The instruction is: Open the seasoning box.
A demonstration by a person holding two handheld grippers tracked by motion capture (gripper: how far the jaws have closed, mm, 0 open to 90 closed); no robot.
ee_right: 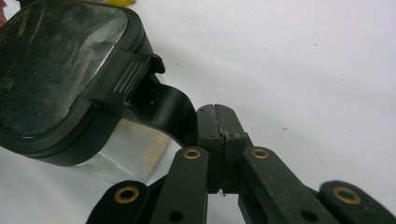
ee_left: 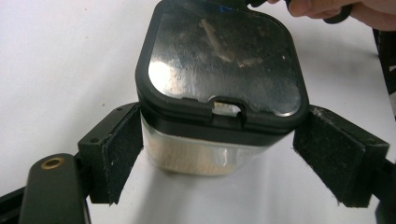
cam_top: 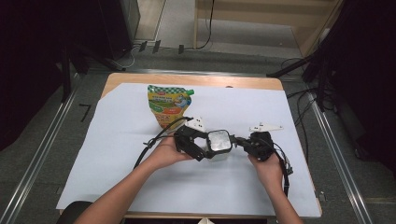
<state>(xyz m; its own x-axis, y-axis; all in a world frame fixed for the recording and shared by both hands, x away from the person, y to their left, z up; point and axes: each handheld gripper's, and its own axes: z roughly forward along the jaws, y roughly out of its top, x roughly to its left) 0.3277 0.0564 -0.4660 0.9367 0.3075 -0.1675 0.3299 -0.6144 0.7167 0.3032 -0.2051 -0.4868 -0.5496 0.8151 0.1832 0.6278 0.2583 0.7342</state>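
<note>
A clear square container with a black lid [cam_top: 219, 141] stands on the white paper, with pale grains showing through its wall [ee_left: 201, 158]. My left gripper [cam_top: 209, 148] reaches in from the left and is open. Its jaws straddle the container [ee_left: 224, 70], one pad [ee_left: 119, 154] at each side close to the lid's rim, without squeezing it. My right gripper [cam_top: 238, 141] comes in from the right and is shut. Its closed tips [ee_right: 216, 114] sit against the lid's black latch tab [ee_right: 133, 77], which curls down from the lid [ee_right: 56, 79] to the jaw's side.
A green and yellow stand-up pouch [cam_top: 169, 106] stands behind the container, towards the back left of the white paper [cam_top: 116, 154]. The paper covers a wooden table [cam_top: 196, 80]. Metal rails and cables run along the floor on both sides.
</note>
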